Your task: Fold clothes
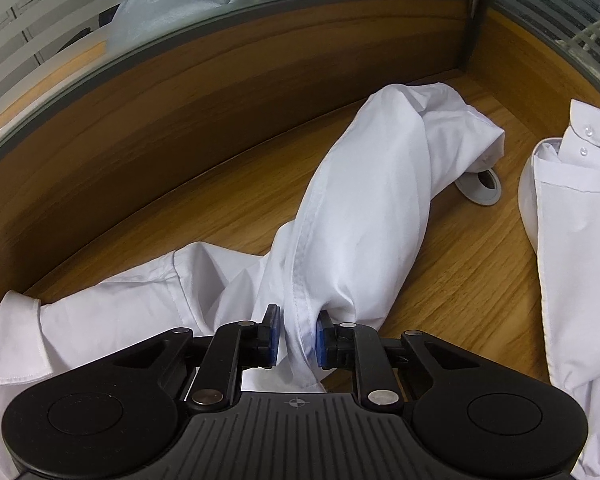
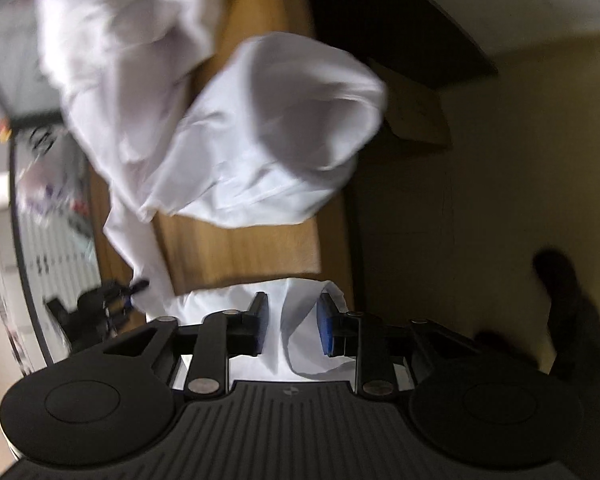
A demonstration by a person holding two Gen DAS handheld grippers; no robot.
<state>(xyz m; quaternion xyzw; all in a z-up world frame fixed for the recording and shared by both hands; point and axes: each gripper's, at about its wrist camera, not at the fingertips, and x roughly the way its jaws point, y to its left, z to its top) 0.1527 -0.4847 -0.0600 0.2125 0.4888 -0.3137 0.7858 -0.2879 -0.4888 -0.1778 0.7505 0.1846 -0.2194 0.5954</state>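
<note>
A white shirt (image 1: 364,208) lies bunched across the wooden table (image 1: 480,280); one sleeve with its cuff (image 1: 16,320) trails to the left. My left gripper (image 1: 298,340) is shut on a stitched edge of the shirt, which rises from between the blue pads (image 1: 274,336). In the blurred right wrist view the white shirt (image 2: 260,132) hangs in folds above the table (image 2: 236,248). My right gripper (image 2: 292,328) is closed on a fold of it. The left gripper (image 2: 128,296) shows small at the left, holding the same cloth.
More white cloth with a buttoned cuff (image 1: 584,140) lies at the table's right. A grey cable grommet (image 1: 482,188) sits partly under the shirt. A wooden partition (image 1: 220,92) topped with glass bounds the far side. Floor (image 2: 500,200) and a person's dark shoe (image 2: 560,280) lie beyond the table edge.
</note>
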